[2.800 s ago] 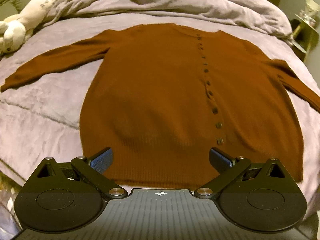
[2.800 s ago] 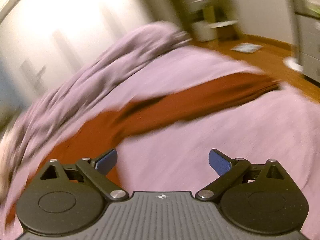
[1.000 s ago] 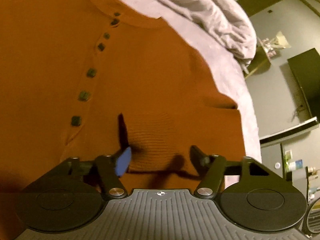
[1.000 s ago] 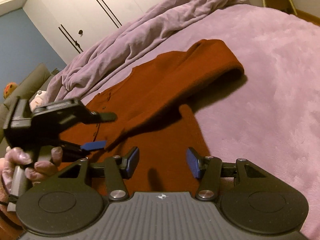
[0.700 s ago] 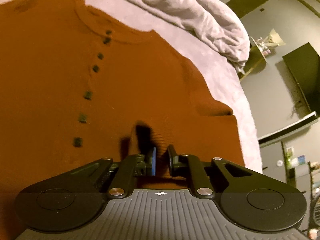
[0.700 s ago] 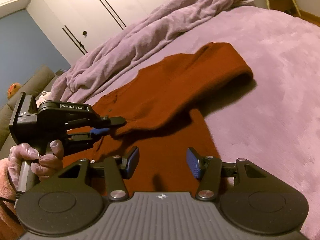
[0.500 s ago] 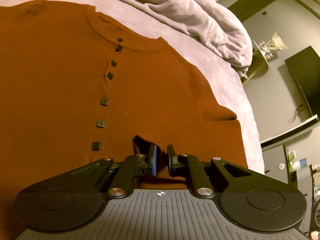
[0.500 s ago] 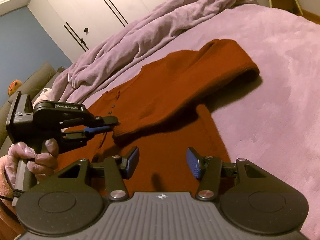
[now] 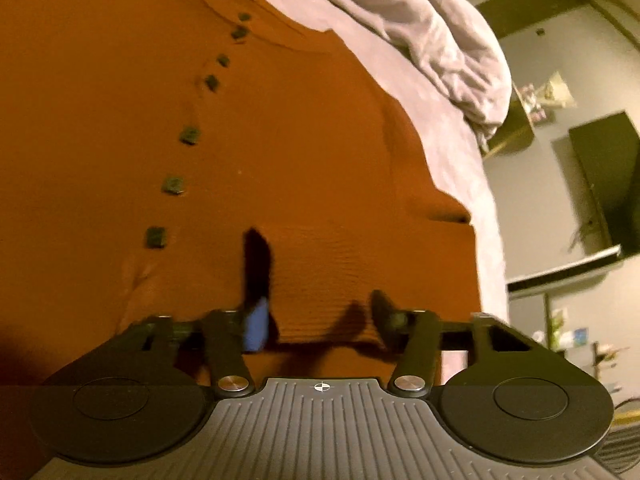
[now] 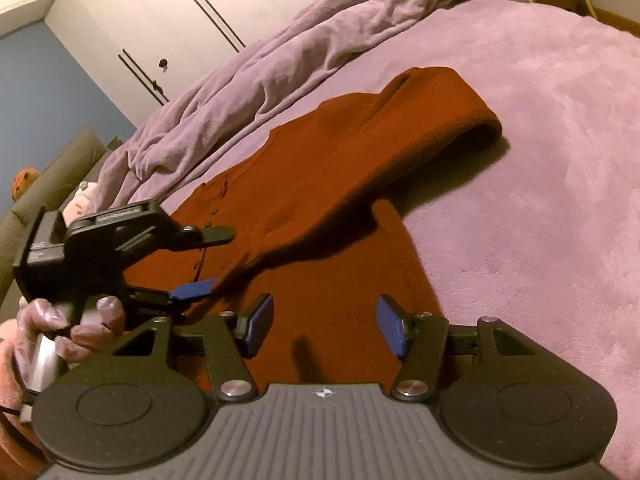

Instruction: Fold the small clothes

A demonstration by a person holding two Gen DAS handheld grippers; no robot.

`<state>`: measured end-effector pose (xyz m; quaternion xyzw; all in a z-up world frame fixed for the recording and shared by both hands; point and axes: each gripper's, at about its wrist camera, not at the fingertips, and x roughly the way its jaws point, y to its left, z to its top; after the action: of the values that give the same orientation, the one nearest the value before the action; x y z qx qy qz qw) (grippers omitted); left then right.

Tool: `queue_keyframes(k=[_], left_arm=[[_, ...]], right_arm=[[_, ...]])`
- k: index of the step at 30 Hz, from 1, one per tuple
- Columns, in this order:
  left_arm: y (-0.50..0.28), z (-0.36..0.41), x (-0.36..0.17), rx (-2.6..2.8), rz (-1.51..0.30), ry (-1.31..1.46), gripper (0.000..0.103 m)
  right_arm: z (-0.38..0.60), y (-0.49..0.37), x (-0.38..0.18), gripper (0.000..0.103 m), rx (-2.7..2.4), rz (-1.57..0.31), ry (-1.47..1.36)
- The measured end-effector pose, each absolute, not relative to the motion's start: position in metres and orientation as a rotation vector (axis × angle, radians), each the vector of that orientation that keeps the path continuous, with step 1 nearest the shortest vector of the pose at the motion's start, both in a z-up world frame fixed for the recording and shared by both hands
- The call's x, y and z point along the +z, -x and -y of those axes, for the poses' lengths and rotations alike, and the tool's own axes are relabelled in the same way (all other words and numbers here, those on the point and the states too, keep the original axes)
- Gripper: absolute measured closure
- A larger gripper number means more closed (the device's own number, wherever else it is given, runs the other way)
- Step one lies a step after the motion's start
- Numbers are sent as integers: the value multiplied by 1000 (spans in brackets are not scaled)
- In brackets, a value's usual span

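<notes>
A rust-brown buttoned cardigan (image 9: 300,152) lies flat on the purple bed. Its right sleeve (image 10: 420,128) is folded back across the body, and the ribbed cuff (image 9: 320,280) lies between the fingers of my left gripper (image 9: 320,316), which is open. In the right wrist view the left gripper (image 10: 218,258) shows at the left, held by a gloved hand, jaws apart at the cuff end. My right gripper (image 10: 324,330) is open and empty, hovering over the cardigan's lower right part.
A crumpled purple duvet (image 10: 280,68) lies along the head of the bed. The bed's edge (image 9: 488,240) runs at the right in the left wrist view, with a shelf and a dark screen (image 9: 608,176) beyond. White wardrobe doors (image 10: 208,12) stand behind.
My left gripper, shut on the sleeve cuff half a second ago, has opened and let the cuff down on the cardigan's body. The right gripper has stayed open, barely moving.
</notes>
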<state>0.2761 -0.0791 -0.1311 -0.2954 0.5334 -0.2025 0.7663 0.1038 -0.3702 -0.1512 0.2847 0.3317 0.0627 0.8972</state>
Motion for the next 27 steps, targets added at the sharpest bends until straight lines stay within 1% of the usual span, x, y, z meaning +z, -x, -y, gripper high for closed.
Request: queue_keyframes(k=[1, 3, 5, 8, 11, 14, 15, 17, 22, 27], left_arm=[[-279, 85, -131, -441, -1163, 616, 85], [-282, 92, -123, -451, -1151, 574, 89], [-282, 97, -106, -464, -1092, 500, 89], [-280, 93, -67, -492, -961, 394, 90], [-279, 75, -27, -480, -812, 264, 89], [-278, 52, -9, -392, -712, 85, 89], [-280, 41, -10, -343, -705, 30, 89], [-287, 16, -20, -258, -734, 4, 89], [-292, -38, -60, -139, -838, 114, 89], [-285, -62, -83, -121, -884, 191, 85]], right_arm=[[370, -104, -151, 46, 130, -687, -587], [369, -103, -151, 46, 130, -688, -576], [369, -103, -151, 46, 127, -693, -560], [370, -102, -151, 47, 124, -698, -544], [370, -102, -151, 47, 118, -703, -540], [368, -102, -148, 47, 112, -709, -526], [367, -103, -147, 47, 110, -711, -522], [366, -105, -141, 46, 111, -710, -525], [360, -121, -129, 46, 171, -673, -576], [355, -164, -138, 46, 159, -697, -621]])
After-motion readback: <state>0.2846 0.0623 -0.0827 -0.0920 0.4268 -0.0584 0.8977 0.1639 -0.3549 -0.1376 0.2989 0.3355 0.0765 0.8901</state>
